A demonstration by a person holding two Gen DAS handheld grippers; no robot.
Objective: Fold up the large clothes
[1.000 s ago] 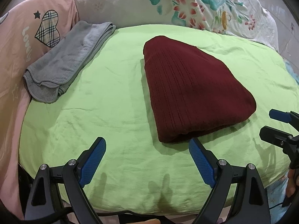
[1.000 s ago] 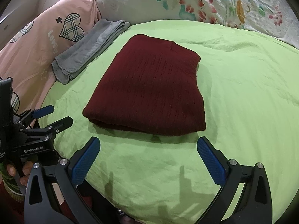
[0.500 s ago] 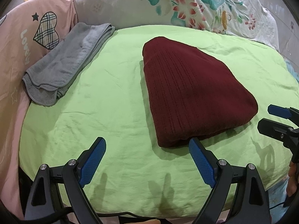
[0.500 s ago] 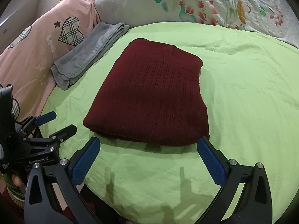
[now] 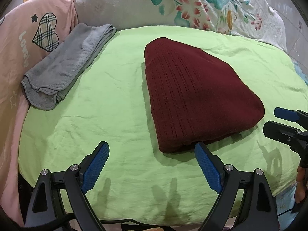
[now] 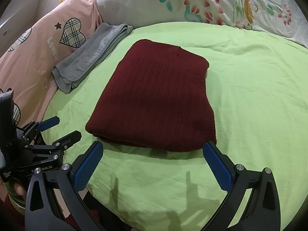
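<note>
maroon sweater folded, seemingly untouched

Maroon knit sweater sits folded into a neat rectangle on the lime green sheet, right gripper spread wide just short of its near edge, left gripper also open off to the side, grey towel folded beside the pink pillow

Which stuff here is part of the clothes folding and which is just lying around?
Part of the job: maroon sweater, folded on the green sheet; left gripper and right gripper, both open.

Lying about: grey towel, pink pillow, floral pillow.
</note>
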